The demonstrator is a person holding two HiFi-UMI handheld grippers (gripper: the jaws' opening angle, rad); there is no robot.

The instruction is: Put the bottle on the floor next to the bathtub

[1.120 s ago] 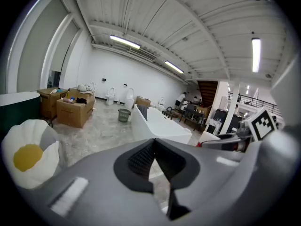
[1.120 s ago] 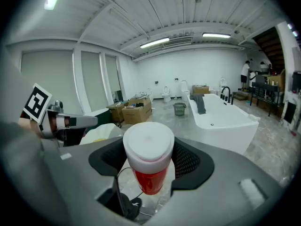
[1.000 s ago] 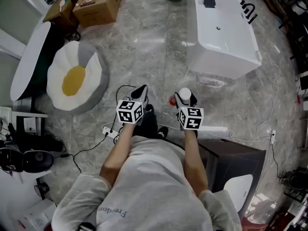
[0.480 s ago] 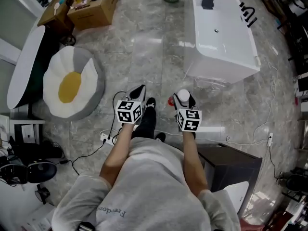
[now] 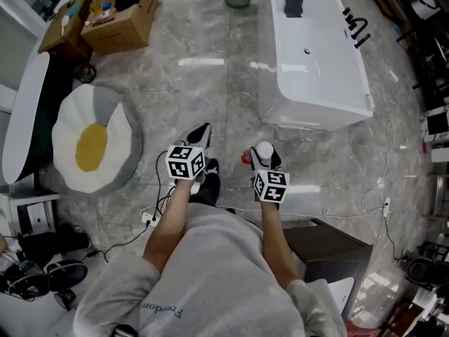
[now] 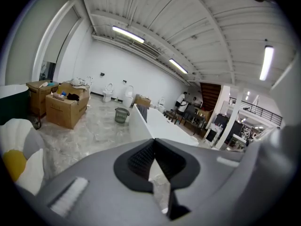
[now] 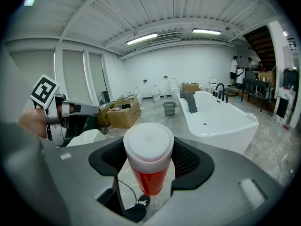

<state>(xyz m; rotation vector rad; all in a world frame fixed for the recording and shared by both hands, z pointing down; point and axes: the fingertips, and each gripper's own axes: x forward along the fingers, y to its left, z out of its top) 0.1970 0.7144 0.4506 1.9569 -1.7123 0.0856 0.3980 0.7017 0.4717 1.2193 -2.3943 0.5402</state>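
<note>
Head view: we see the right hand-held gripper [image 5: 264,154] pinching a white-capped bottle [image 5: 264,148] held off the marble floor [image 5: 210,83]. The white bathtub [image 5: 309,111] stands ahead of it, apart. The left hand-held gripper [image 5: 202,133] is beside it on the left.

Left gripper view: we find the jaws pressed together, with nothing between them. The bathtub [image 6: 155,126] runs on ahead, and a cardboard box [image 6: 63,109] and a basket [image 6: 121,115] stand ahead to the left.

Right gripper view: the jaws clamp the bottle [image 7: 149,173] by its sides, white cap nearest us and red liquid below. The bathtub [image 7: 221,121] lies ahead to the right, and the left hand-held gripper [image 7: 70,109] is off to the left.
</note>
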